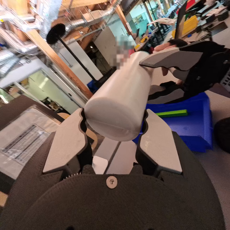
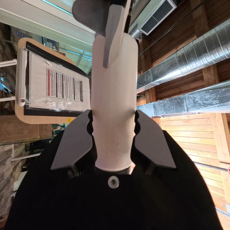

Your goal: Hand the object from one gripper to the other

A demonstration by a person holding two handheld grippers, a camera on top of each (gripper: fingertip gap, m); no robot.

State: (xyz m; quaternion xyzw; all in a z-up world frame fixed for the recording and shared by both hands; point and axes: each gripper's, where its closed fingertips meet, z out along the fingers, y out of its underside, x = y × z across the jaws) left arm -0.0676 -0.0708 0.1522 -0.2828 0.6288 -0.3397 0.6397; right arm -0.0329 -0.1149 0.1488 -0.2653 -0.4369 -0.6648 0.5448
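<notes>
Workshop ducting and timber behind: white cylinder (image 1: 119, 99) spans both grippers, one end between the left gripper (image 1: 114, 119) jaws, the other clamped by the right gripper (image 2: 113, 123) jaws, both closed on it.

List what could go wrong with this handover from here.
1. The left gripper holds only the very end of the white cylinder; if the right gripper lets go, the cylinder may tip out.
2. If both stay clamped and pull apart, the smooth cylinder could slip and drop toward the blue bin.
</notes>
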